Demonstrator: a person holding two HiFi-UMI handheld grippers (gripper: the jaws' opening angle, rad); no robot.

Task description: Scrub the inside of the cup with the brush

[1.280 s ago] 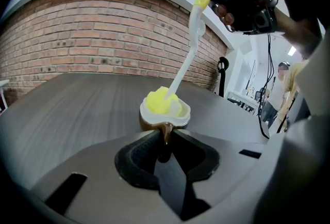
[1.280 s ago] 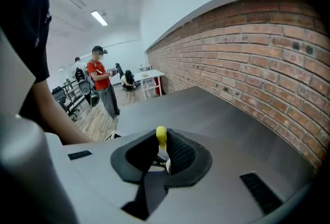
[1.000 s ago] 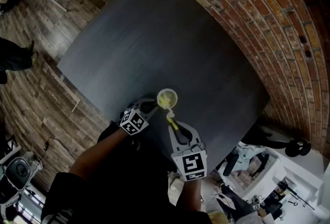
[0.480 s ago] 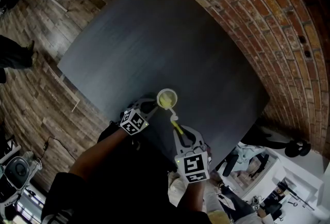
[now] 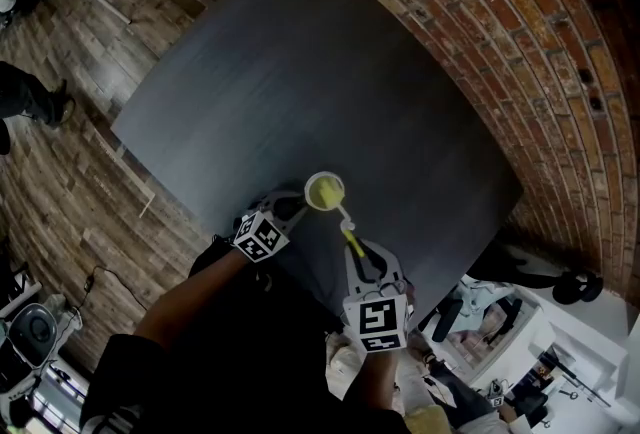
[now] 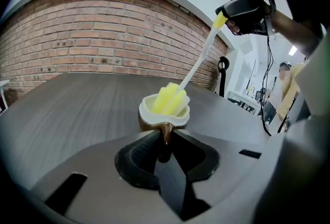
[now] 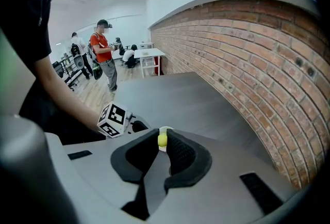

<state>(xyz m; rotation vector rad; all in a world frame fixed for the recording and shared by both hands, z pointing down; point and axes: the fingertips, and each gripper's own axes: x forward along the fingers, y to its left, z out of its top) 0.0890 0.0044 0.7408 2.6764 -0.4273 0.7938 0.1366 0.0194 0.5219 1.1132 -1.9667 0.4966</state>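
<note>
Two hand-held grippers are working together on one small cup (image 6: 148, 117). The cup is standing upright on a dark table (image 5: 300, 72), near the table edge closest to the person.

The left gripper (image 6: 164, 141) is reaching in from the person's side of the cup. Its jaws are clamped on the cup's handle (image 6: 165, 131), apparently to stop the cup sliding or tipping while it is being scrubbed.

The right gripper (image 7: 163, 141) is hovering above the cup, on the person's side and a little to the right of it. Its jaws are pinched tight on the yellow top end of a brush (image 6: 173, 99). The brush's thin pale stem is slanting down from that gripper into the mouth of the cup. Its yellow foam head is sitting inside the cup, filling much of the opening and poking up a little over the rim.

Gripping the brush by its far end is probably giving the person room to stir it around without knocking the other gripper. Scrubbing seems to be under way.

A brick wall (image 5: 480, 22) is running along the side of the table beyond the cup.
</note>
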